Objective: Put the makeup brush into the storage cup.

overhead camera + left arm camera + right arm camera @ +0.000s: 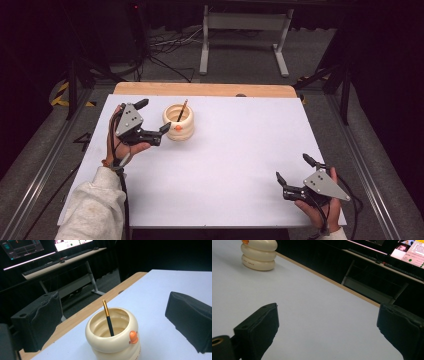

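While pencil [107, 318] leans in holder [113, 340] | left tongs [154, 116] wide — right tongs [295, 169] wide

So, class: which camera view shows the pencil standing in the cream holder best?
The left gripper view: the pencil is close and sharp, leaning inside the cream holder, its gold end up. The high view shows it small and thin. The right gripper view catches the holder's lower rings at the frame's top.

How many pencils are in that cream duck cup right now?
1. A single pencil stands tilted inside the cream cup, its gold end above the rim, just ahead of the left hand-held gripper. Anything lying lower inside would be hidden.
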Action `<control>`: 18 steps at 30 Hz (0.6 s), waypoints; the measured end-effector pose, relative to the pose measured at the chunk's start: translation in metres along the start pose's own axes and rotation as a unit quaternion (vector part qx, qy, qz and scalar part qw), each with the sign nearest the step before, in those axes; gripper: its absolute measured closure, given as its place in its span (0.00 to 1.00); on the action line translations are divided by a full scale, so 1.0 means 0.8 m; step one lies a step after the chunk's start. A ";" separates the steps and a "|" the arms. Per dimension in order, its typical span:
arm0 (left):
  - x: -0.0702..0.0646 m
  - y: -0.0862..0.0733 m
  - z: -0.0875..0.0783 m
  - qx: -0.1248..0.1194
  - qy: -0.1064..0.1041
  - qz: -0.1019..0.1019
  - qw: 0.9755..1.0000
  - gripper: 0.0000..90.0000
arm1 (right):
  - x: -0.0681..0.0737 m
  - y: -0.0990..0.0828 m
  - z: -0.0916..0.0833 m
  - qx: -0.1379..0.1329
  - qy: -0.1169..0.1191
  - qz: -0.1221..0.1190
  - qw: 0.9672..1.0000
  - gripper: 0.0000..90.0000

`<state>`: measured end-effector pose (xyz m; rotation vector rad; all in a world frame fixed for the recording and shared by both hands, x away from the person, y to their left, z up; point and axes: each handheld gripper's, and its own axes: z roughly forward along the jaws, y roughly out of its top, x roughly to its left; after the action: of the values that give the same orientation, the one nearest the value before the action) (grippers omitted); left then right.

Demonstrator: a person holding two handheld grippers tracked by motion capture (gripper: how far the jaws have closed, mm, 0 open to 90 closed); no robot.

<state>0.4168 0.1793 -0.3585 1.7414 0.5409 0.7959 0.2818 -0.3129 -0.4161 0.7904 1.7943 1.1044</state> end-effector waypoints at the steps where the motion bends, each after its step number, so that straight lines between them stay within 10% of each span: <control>1: -0.001 0.002 -0.003 -0.002 -0.001 0.001 1.000 0.02 | 0.000 0.000 0.000 0.000 0.000 0.000 1.000 0.05; 18: -0.019 0.000 -0.033 0.013 -0.006 0.032 0.999 0.02 | 0.002 0.000 0.001 0.003 0.002 -0.004 1.000 0.05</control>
<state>0.3870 0.1856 -0.3573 1.7936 0.4911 0.8265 0.2818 -0.3117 -0.4167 0.7845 1.8032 1.0950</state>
